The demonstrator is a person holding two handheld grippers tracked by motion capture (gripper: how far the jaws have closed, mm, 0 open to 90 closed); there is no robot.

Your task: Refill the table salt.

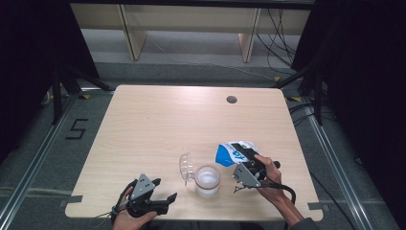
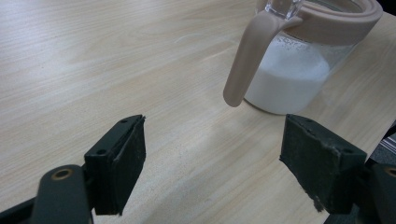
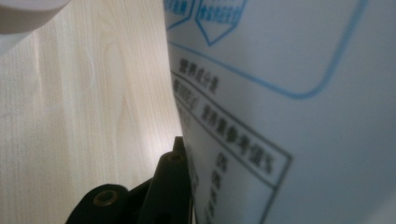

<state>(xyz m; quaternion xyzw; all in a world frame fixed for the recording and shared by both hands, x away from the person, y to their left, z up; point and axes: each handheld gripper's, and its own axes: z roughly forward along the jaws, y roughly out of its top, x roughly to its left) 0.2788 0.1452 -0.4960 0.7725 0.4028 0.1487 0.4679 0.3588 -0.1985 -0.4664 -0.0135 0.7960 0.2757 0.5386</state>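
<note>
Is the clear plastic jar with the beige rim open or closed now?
Open. The clear plastic jar with the beige rim shows white powder from above, and its clear lid is swung aside to its left.

The left gripper (image 2: 212, 163) holds its black jaws wide apart over the pale wooden table (image 2: 93, 60), near a clear pink-rimmed jug of white liquid (image 2: 289, 79).

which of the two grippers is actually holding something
The right gripper, the one beside the clear jar: its jaws clamp the blue and white pouch. The left gripper sits open near the table's front edge with nothing between its jaws.
</note>
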